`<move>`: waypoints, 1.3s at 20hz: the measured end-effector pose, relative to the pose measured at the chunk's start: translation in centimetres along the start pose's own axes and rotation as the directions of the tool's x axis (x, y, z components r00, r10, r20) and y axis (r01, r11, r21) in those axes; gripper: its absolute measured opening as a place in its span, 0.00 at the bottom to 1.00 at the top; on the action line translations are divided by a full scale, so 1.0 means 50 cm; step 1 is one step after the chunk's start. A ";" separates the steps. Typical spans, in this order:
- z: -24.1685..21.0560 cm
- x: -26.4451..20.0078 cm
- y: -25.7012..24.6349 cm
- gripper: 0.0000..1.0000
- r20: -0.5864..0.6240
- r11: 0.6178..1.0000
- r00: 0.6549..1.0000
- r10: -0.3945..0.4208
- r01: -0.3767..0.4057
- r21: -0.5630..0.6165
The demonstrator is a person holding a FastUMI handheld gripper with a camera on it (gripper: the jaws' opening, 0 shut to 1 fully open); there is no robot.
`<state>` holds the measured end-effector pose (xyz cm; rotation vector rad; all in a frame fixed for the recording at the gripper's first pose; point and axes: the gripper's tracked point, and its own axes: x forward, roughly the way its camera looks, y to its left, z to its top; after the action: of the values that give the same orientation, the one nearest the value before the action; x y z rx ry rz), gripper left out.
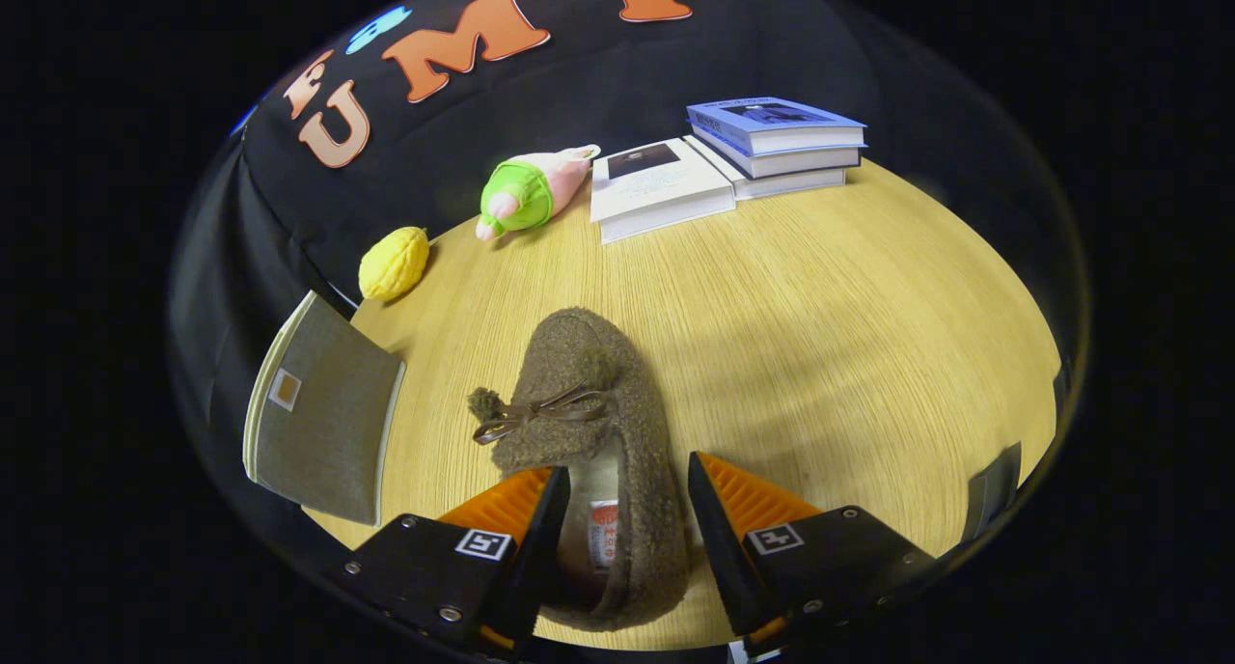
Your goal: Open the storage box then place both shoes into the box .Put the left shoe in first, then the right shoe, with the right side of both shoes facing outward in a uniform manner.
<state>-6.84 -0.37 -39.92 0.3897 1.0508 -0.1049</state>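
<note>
Gripper view: the gripper (pixel 627 510) stands with fingers apart, straddling the heel end of a brown fleece slipper (pixel 589 432) lying on the wooden table (pixel 820 336). Whether the pads touch it cannot be told. A grey flap (pixel 323 413) lies left of the slipper. Far off lie a yellow toy (pixel 393 262), a green-and-pink plush toy (pixel 529 193) and stacked books (pixel 733 157).
</note>
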 end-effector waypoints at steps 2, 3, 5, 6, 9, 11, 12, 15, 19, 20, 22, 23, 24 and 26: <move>-0.002 0.024 -0.008 0.65 -0.008 0.999 1.000 -0.022 0.022 0.038; -0.005 0.033 -0.015 0.62 -0.015 0.997 0.999 -0.042 0.043 0.067; 0.003 0.040 -0.007 0.51 -0.002 0.994 0.999 -0.048 0.048 0.096; 0.008 0.040 -0.010 0.46 0.015 0.994 0.998 -0.063 0.061 0.086; 0.016 0.032 -0.037 0.22 0.049 0.986 0.992 -0.120 0.113 0.120; 0.013 0.025 -0.037 0.11 0.051 0.980 0.990 -0.130 0.121 0.156; 0.018 0.015 -0.033 0.07 0.061 0.978 0.989 -0.133 0.121 0.172; 0.040 -0.017 -0.005 0.06 0.102 0.977 0.987 -0.122 0.101 0.187; 0.067 -0.064 0.059 0.06 0.142 0.981 0.986 -0.093 0.066 0.181; 0.073 -0.073 0.078 0.06 0.150 0.982 0.985 -0.088 0.061 0.180; 0.085 -0.088 0.117 0.07 0.164 0.984 0.983 -0.077 0.049 0.172; 0.091 -0.090 0.139 0.06 0.169 0.985 0.983 -0.067 0.038 0.167; 0.098 -0.095 0.164 0.06 0.175 0.986 0.983 -0.056 0.027 0.164; 0.109 -0.100 0.208 0.06 0.193 0.986 0.980 -0.047 0.014 0.167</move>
<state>-2.04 6.79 -30.49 0.5025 0.8557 -0.2540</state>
